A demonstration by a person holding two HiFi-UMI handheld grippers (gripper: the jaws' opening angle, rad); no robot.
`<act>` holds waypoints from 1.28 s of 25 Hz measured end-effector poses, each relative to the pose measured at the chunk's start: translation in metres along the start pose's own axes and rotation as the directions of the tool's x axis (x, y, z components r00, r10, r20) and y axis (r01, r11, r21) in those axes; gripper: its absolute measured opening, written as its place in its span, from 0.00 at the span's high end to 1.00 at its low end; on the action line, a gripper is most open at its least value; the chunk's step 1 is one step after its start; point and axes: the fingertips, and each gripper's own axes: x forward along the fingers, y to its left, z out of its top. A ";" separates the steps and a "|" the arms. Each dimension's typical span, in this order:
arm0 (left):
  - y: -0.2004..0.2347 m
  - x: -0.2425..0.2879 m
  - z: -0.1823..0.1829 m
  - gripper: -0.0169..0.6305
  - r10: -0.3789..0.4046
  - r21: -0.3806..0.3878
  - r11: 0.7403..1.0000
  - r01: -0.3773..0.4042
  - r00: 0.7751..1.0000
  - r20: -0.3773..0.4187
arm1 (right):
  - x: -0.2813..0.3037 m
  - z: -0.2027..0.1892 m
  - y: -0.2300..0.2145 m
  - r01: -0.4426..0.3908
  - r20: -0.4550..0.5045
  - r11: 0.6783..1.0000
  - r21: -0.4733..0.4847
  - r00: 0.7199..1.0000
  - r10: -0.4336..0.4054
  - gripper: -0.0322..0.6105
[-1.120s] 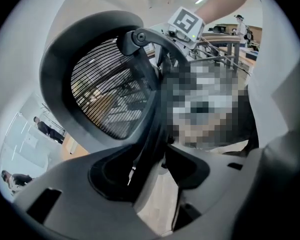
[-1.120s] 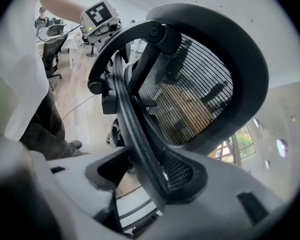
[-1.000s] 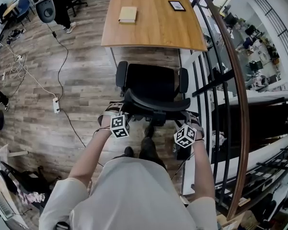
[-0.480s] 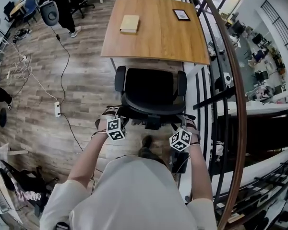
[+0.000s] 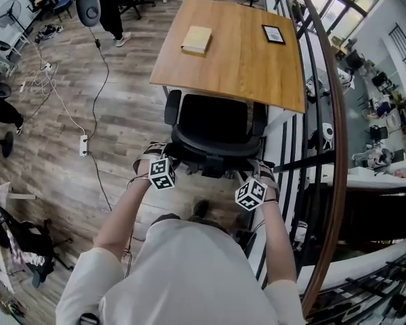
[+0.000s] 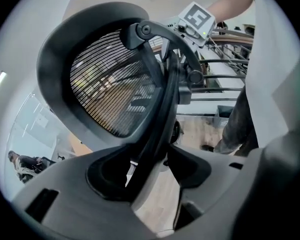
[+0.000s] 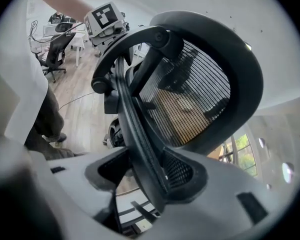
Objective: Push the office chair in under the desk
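Left hand-held gripper just widening, right one loose, both down-tilted astride office chair

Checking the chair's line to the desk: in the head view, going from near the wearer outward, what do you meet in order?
white shirt → shoe → office chair → desk → book. The framed picture lies about level with the book, so it is left out.
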 end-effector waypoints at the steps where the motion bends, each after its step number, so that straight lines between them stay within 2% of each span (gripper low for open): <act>1: 0.006 0.002 0.002 0.62 0.003 -0.006 1.000 -0.003 1.000 0.000 | 0.004 0.001 -0.007 -0.001 0.004 1.000 -0.006 1.000 0.001 0.62; 8: 0.037 0.018 0.006 0.62 0.019 -0.042 0.999 -0.020 1.000 -0.018 | 0.028 0.008 -0.044 -0.014 0.007 1.000 -0.025 1.000 0.014 0.62; 12: 0.061 0.029 0.007 0.61 0.046 -0.038 0.998 -0.047 0.998 -0.034 | 0.043 0.012 -0.067 -0.017 0.006 1.000 -0.026 1.000 0.017 0.62; 18: 0.092 0.046 0.007 0.61 0.050 -0.051 0.997 -0.051 0.998 -0.024 | 0.068 0.023 -0.097 -0.021 0.002 0.999 -0.029 1.000 0.021 0.62; 32: 0.162 0.085 0.012 0.62 0.051 -0.021 0.998 -0.051 0.999 0.000 | 0.119 0.038 -0.163 -0.034 -0.009 0.999 -0.021 0.999 0.034 0.61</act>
